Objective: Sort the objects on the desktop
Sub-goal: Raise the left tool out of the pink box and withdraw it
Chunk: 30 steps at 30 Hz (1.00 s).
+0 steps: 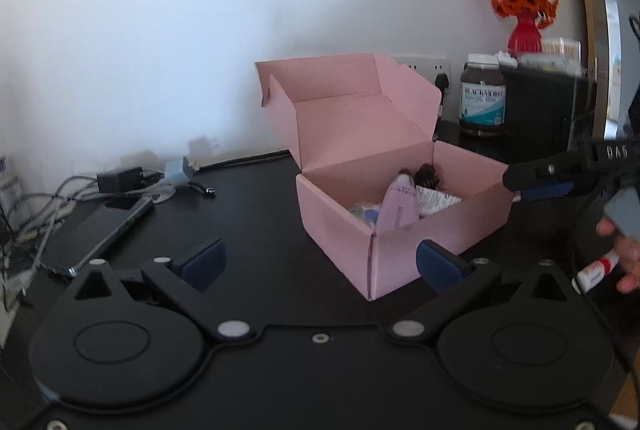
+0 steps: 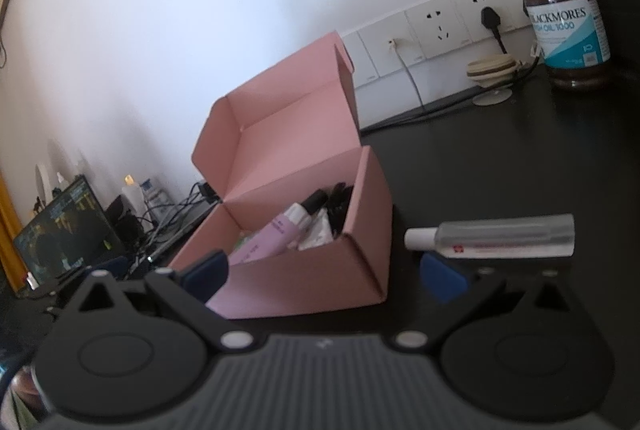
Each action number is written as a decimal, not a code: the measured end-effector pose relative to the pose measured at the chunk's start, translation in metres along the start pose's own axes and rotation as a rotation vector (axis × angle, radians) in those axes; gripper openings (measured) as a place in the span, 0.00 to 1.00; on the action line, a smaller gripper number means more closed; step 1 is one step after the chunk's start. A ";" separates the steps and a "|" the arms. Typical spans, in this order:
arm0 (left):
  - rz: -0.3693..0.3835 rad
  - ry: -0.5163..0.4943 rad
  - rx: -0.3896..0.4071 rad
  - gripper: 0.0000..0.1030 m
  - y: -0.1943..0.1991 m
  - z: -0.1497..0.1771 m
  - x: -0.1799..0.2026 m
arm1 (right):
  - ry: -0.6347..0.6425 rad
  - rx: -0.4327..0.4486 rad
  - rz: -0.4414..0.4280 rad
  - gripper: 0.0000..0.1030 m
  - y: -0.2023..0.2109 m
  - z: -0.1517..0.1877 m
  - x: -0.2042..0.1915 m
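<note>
A pink box [image 1: 404, 226] sits open at the centre of the black desk [image 1: 256, 214], lid tipped back, a lilac tube [image 1: 396, 208] among the bits inside. The left tongs [image 1: 320, 264] stand spread wide and empty at lower centre. The right tongs [image 2: 326, 276] are spread too, a clear tube [image 2: 492, 236] lying just past the right-hand finger (whether touching it, I cannot tell). A brown bottle [image 2: 568, 22] stands upper right.

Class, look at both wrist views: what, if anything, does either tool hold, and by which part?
Nothing is held. The left tool and right tool are both open; the clear tube lies on the desk beside the pink box.
</note>
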<state>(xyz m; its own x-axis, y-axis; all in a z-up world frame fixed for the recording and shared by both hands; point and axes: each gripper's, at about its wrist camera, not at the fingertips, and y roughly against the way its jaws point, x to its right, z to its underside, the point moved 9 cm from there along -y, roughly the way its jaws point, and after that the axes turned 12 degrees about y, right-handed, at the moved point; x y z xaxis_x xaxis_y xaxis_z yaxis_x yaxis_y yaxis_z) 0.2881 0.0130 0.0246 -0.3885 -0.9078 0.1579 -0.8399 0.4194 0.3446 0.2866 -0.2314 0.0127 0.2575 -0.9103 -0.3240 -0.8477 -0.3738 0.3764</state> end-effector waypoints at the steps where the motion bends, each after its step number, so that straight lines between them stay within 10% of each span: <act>1: 0.006 0.012 0.004 1.00 0.001 -0.001 -0.002 | -0.002 0.000 -0.011 0.99 0.000 0.000 -0.001; 16: 0.015 0.088 -0.034 1.00 -0.003 0.001 -0.013 | 0.040 -0.047 -0.099 0.99 0.008 0.000 -0.001; 30: 0.009 0.084 -0.043 1.00 -0.004 0.002 -0.012 | 0.740 -0.316 -0.249 0.98 0.087 0.054 -0.043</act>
<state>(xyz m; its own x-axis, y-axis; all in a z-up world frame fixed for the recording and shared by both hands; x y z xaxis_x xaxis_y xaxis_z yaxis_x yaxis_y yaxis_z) 0.2956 0.0221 0.0195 -0.3615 -0.9015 0.2379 -0.8185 0.4290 0.3820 0.1771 -0.2150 0.0123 0.7508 -0.6352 0.1812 -0.5844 -0.5109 0.6304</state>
